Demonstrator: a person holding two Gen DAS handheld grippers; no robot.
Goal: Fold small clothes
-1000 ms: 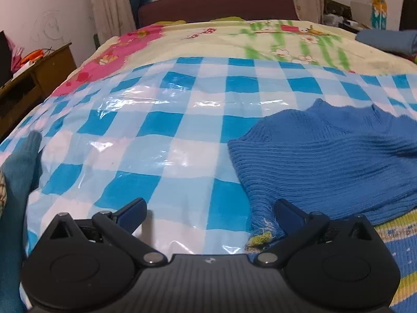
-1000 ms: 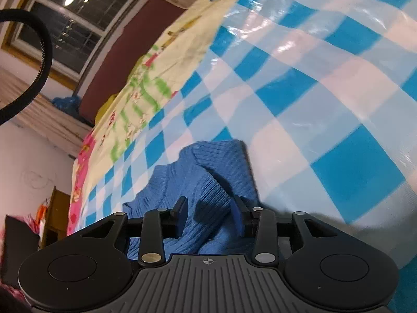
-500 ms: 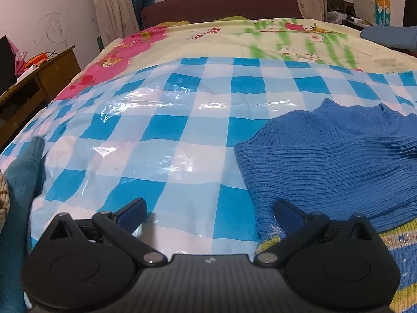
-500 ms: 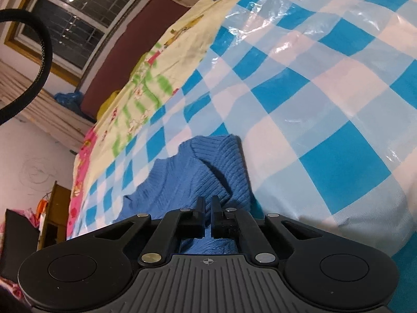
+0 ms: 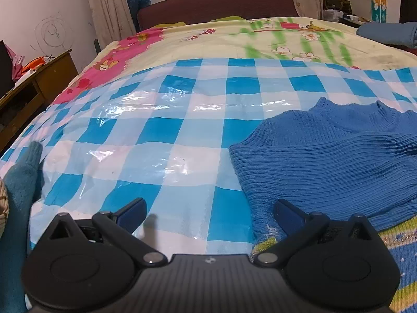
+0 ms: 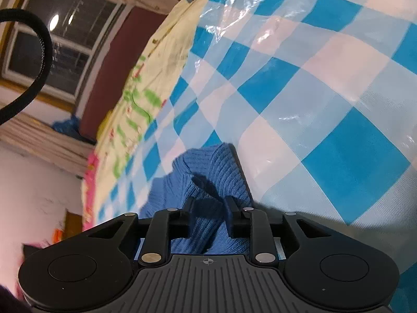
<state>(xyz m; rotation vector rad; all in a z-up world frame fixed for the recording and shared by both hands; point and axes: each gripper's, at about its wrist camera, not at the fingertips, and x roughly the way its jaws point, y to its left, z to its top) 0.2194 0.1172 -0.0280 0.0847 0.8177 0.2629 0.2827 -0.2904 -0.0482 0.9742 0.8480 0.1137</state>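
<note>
A small blue ribbed knit sweater (image 5: 325, 161) lies on the blue-and-white checked plastic sheet (image 5: 161, 140) that covers the bed. Its hem has a green, yellow and blue patterned band (image 5: 396, 245) at the lower right. My left gripper (image 5: 208, 211) is open and empty, low over the sheet, with its right finger at the sweater's near left corner. In the right wrist view my right gripper (image 6: 208, 206) is partly open, and a raised fold of the sweater (image 6: 208, 172) sits between its fingers.
A teal gloved hand (image 5: 22, 172) rests at the sheet's left edge. A flowered bedsheet (image 5: 260, 39) covers the far bed up to the dark headboard (image 5: 216, 5). A wooden desk (image 5: 34, 83) stands left. A folded blue cloth (image 5: 388, 34) lies at the far right.
My right gripper closed on the sweater fold half a second ago and has now opened partway, and its view has tilted. My left gripper stays open and has shifted slightly.
</note>
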